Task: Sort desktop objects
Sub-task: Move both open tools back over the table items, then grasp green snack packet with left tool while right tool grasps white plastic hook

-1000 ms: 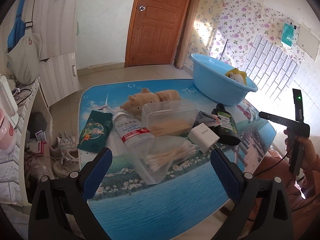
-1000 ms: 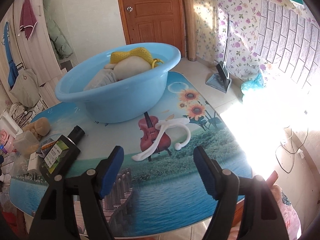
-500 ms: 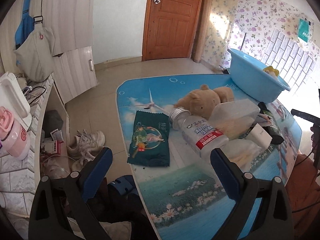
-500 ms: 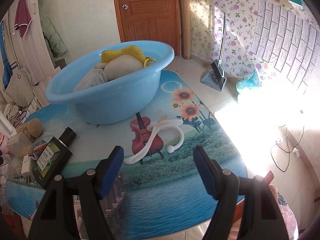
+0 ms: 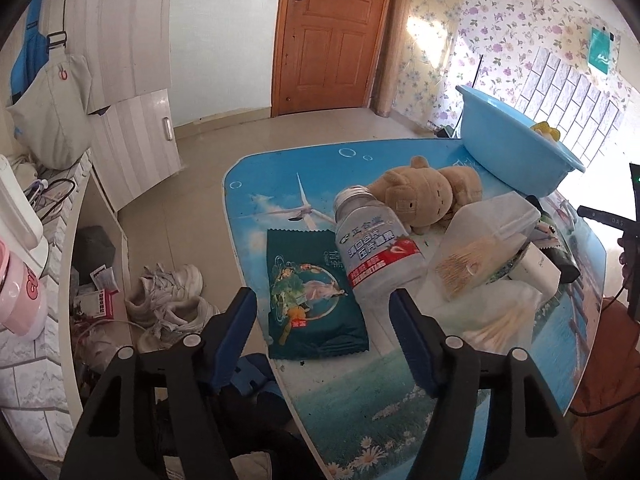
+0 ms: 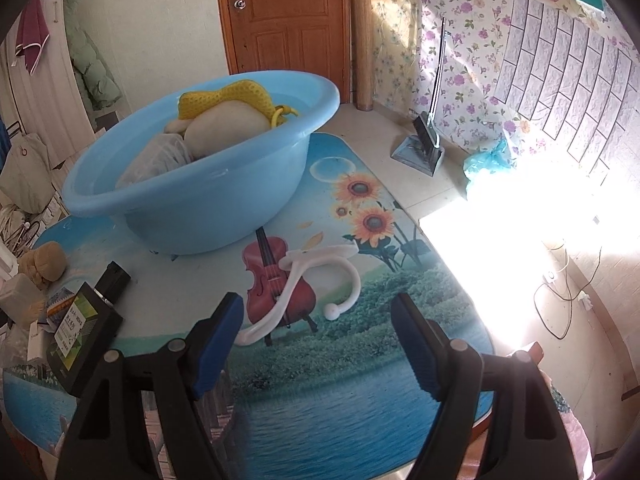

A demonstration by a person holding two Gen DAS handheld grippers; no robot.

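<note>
Lying flat near the table's (image 5: 400,420) nine-o'clock edge, green snack packet (image 5: 314,300) sits between the closing jaws of the left gripper (image 5: 322,316) — pads not touching it. White bottle (image 5: 376,252) lies at its two o'clock. Right gripper (image 6: 316,324) — jaws opening, empty — hovers over white hook (image 6: 304,280); blue basin (image 6: 200,184) at eleven o'clock.

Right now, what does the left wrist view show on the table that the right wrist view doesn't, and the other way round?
Left wrist only: the green snack packet, the clear bottle with a red label and a bag of cotton swabs. Right wrist only: the white plastic hook lying on the violin print. Both: the blue basin, the brown plush toy and the dark bottle with a green label.
</note>
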